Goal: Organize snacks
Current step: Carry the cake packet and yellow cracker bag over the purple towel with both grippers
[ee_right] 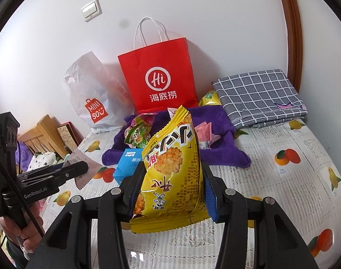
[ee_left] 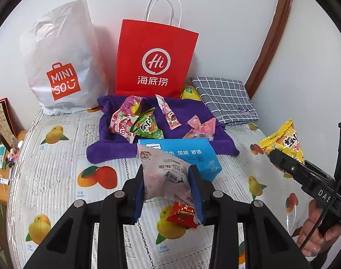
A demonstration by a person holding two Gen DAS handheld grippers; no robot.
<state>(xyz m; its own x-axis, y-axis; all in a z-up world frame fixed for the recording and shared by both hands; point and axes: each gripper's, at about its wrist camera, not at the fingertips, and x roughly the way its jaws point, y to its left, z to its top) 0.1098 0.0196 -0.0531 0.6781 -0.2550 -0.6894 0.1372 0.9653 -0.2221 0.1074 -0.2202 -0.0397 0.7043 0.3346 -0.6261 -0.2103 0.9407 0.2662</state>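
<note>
Surface: you're over a fruit-printed white cloth [ee_left: 58, 148] spread on a flat surface, with a purple towel [ee_left: 116, 150] lying on it.
Room: white wall behind; a red paper carrier bag [ee_left: 155, 58] and a white plastic shopping bag [ee_left: 62, 62] stand against it, and a grey checked folded cloth [ee_left: 225, 96] sits to the right.
Left gripper [ee_left: 168, 190]: your blue pads are clamped on a pale pink snack packet [ee_left: 164, 172], held up off the cloth.
Pink packet's axis: its long side runs up and away from you, top corner leaning left.
Right gripper [ee_right: 170, 188]: your fingers are closed on a yellow rice-cracker packet [ee_right: 172, 159], also lifted.
Yellow packet's axis: upright, crimped top tilted to the right.
On the towel: loose green and pink packets [ee_left: 145, 125], with a blue tissue pack [ee_left: 192, 157] at its near edge.
Hard to make out: a red wrapper [ee_left: 182, 215] below the pink packet — you can't tell if it's held. A yellow-green pack [ee_left: 189, 93] is half hidden behind the towel.
</note>
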